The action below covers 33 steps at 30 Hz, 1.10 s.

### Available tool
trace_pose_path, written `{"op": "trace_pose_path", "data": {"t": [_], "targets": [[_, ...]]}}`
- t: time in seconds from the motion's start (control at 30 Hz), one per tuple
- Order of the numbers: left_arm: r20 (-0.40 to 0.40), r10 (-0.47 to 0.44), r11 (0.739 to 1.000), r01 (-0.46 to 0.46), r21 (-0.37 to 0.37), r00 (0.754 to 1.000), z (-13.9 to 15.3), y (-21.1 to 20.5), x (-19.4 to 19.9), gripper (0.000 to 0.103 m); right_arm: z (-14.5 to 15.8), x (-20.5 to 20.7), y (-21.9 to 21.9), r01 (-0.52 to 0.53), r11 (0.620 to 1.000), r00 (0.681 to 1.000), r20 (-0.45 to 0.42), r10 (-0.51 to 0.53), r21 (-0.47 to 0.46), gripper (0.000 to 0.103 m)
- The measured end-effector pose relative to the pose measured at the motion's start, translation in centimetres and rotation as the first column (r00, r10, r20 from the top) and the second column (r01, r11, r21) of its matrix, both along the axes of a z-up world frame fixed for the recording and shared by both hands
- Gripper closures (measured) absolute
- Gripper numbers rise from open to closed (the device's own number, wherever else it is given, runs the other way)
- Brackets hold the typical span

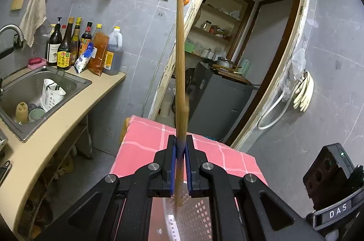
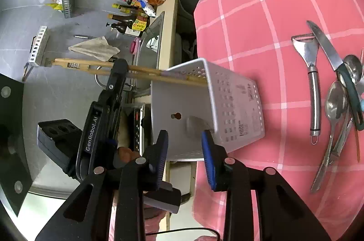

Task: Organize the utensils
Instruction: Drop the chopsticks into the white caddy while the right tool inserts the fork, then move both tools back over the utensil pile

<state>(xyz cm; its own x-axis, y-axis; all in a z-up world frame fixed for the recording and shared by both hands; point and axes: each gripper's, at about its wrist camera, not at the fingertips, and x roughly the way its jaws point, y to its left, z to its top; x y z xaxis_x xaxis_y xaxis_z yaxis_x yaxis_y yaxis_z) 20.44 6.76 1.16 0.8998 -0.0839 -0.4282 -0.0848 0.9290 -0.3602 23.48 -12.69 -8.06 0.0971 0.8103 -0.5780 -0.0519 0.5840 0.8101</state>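
Left tool (image 1: 181, 149) clamped on chopsticks (image 1: 180, 72) above white basket (image 2: 236, 102); right tool (image 2: 184, 147) agape; peeler (image 2: 312, 90), knife (image 2: 327, 47), spoons (image 2: 334, 104) nearby.

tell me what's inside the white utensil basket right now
Only the ends of the wooden chopsticks that the left gripper holds cross the rim of the white utensil basket. A shadowy patch shows through its wall; the perforated side hides the rest.

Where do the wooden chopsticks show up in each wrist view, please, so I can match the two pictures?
Left wrist: chopsticks run up the centre, clamped in the left gripper.
Right wrist: chopsticks lie across the middle left, tips inside the white basket.
Shared landmark: the pink checked tablecloth.
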Motion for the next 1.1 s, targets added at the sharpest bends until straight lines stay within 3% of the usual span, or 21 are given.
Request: {"op": "trace_pose_path", "data": {"t": [0.13,0.2,0.27,0.3,0.47,0.5,0.57,0.73,0.83,0.97,1.1], "targets": [[-0.034,-0.020,1.000,0.021,0.024,0.999,-0.1,-0.2,-0.2,0.091,1.0,-0.5,-0.9,0.021,0.999,0.997,0.075,-0.018,-0.042,0.064],[-0.043,-0.030,0.999,0.031,0.027,0.999,-0.1,-0.3,-0.6,0.081,1.6,-0.8,-1.7,0.038,0.996,0.991,0.135,-0.027,-0.078,0.061],[-0.039,-0.031,0.999,0.031,0.019,0.999,-0.1,-0.3,-1.1,0.048,2.3,-1.1,-2.5,0.058,0.992,0.981,0.189,-0.035,-0.116,0.058],[-0.034,-0.025,1.000,0.025,0.014,0.999,-0.1,-0.3,-1.5,0.043,2.5,-1.1,-2.9,0.066,0.990,0.978,0.207,-0.039,-0.128,0.056],[-0.027,-0.020,1.000,0.020,0.014,0.999,0.1,-0.8,-3.2,0.041,3.9,-2.1,-5.8,0.163,0.964,0.933,0.351,-0.082,-0.208,0.046],[-0.023,-0.022,1.000,0.022,0.015,0.999,0.3,-0.9,-3.4,0.039,4.3,-2.5,-6.7,0.197,0.955,0.916,0.389,-0.098,-0.222,0.044],[-0.009,-0.016,1.000,0.017,0.023,1.000,0.7,-1.7,-4.4,0.021,4.9,-3.0,-8.2,0.252,0.938,0.885,0.450,-0.123,-0.239,0.036],[0.011,-0.049,0.997,0.049,0.064,0.999,1.5,-4.3,-5.9,0.008,6.6,-5.0,-12.4,0.400,0.878,0.782,0.598,-0.177,-0.264,0.019],[0.014,-0.091,0.992,0.090,0.087,0.996,1.8,-6.8,-6.4,0.007,7.6,-6.2,-15.1,0.486,0.825,0.715,0.674,-0.186,-0.289,0.010],[0.006,-0.155,0.981,0.153,0.115,0.988,1.7,-9.9,-6.6,0.005,8.4,-7.5,-17.8,0.556,0.752,0.648,0.751,-0.127,-0.353,0.009],[-0.023,-0.212,0.970,0.213,0.119,0.977,1.2,-12.8,-6.3,0.005,8.6,-8.2,-19.2,0.571,0.709,0.633,0.772,-0.058,-0.415,0.009]]}}
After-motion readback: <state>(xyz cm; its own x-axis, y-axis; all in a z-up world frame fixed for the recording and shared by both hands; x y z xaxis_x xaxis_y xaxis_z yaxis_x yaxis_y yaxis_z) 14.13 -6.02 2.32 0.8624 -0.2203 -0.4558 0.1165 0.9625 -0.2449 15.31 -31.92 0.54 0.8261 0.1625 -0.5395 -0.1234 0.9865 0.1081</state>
